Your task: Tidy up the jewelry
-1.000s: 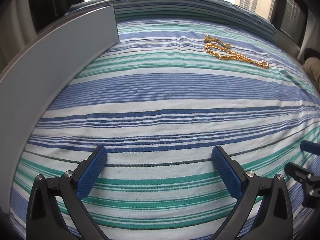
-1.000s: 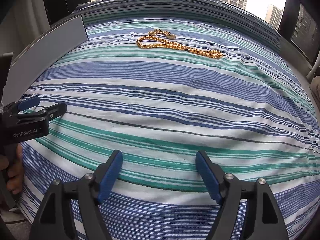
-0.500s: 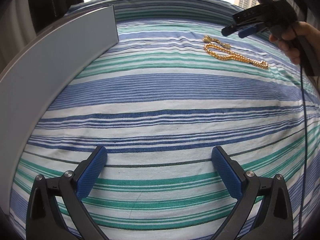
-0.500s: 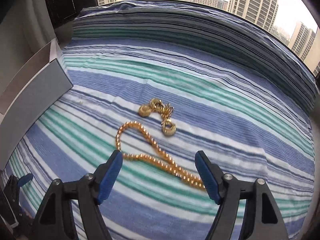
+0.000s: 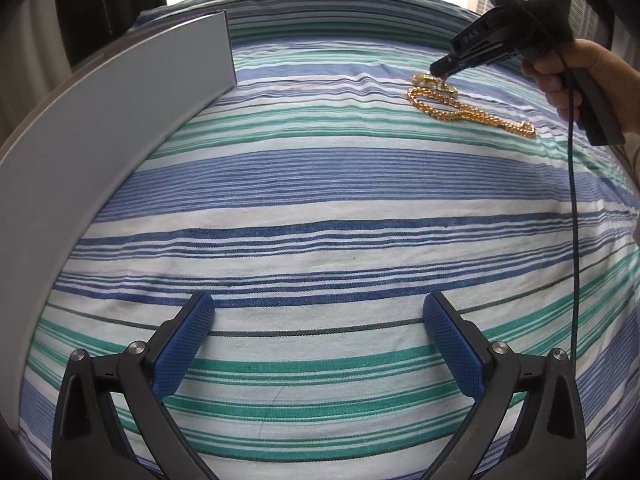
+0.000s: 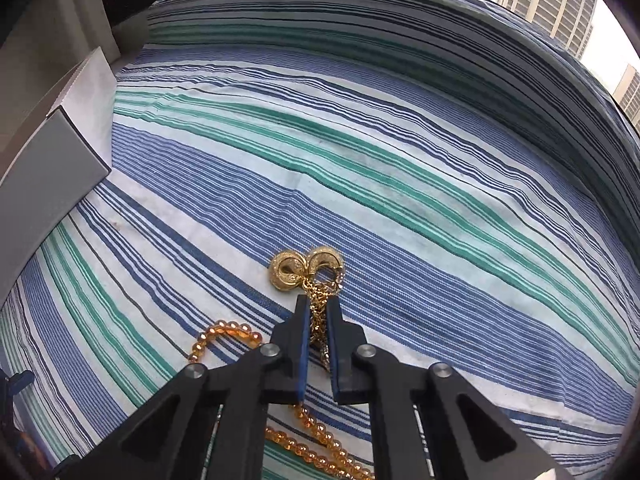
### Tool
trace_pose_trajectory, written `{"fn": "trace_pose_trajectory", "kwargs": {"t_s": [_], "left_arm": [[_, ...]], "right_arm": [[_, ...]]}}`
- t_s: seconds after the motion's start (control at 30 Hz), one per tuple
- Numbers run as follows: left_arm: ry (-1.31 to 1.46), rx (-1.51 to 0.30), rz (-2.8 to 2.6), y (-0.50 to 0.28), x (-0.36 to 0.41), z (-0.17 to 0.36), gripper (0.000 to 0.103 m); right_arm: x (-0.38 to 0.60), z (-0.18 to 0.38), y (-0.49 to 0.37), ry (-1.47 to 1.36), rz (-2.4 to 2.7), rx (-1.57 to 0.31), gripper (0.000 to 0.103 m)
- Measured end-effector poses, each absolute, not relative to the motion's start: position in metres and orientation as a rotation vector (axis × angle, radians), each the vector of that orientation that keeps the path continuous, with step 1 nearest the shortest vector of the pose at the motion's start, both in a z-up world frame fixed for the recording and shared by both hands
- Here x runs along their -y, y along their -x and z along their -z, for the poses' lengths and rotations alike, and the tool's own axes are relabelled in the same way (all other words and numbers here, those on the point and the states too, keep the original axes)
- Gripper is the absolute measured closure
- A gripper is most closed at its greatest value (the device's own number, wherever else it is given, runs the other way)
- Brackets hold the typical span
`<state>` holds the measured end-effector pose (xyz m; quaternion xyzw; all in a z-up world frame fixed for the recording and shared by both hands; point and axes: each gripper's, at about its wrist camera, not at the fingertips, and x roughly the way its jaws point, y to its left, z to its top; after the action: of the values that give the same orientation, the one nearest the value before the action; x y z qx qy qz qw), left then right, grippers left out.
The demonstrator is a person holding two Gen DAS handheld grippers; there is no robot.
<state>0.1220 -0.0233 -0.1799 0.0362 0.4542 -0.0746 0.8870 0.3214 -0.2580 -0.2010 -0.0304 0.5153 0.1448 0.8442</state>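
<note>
Your right gripper (image 6: 318, 320) pinches the gold chain (image 6: 318, 312) on the bedspread (image 6: 400, 184), well apart from the grey box (image 6: 52, 184) — nothing is stored yet; your left gripper (image 5: 320, 344) hangs spread wide, empty.

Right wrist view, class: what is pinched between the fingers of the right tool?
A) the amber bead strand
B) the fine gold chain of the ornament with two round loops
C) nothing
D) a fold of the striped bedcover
B: the right tool has its fingers closed on the fine gold chain below the looped ornament, while the amber bead strand lies loose on the striped bedcover.
</note>
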Motion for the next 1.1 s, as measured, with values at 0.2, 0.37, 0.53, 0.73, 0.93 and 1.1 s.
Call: {"fn": "trace_pose_trajectory", "kwargs": {"t_s": [0.2, 0.37, 0.53, 0.73, 0.93, 1.1], "left_arm": [[-0.075, -0.945, 0.156, -0.122, 0.024, 0.180, 0.000], [-0.094, -0.963, 0.184, -0.129, 0.027, 0.178, 0.000], [-0.123, -1.050, 0.295, -0.157, 0.041, 0.167, 0.001], [-0.188, -0.969, 0.533, -0.222, 0.090, 0.113, 0.001], [-0.390, -0.978, 0.679, -0.295, 0.173, 0.123, 0.001], [-0.507, -0.976, 0.709, -0.317, 0.211, 0.155, 0.001]], "right_arm": [[0.260, 0.156, -0.228, 0.003, -0.416, -1.024, 0.095], [0.254, 0.156, -0.128, 0.002, -0.476, -1.066, 0.095], [0.258, 0.203, -0.058, -0.071, -0.445, -1.147, 0.091], [0.297, 0.214, -0.013, -0.344, -0.316, -1.067, 0.054], [0.330, 0.212, 0.013, -0.504, -0.233, -0.988, 0.054], [0.339, 0.218, 0.021, -0.562, -0.211, -0.982, 0.054]]}}
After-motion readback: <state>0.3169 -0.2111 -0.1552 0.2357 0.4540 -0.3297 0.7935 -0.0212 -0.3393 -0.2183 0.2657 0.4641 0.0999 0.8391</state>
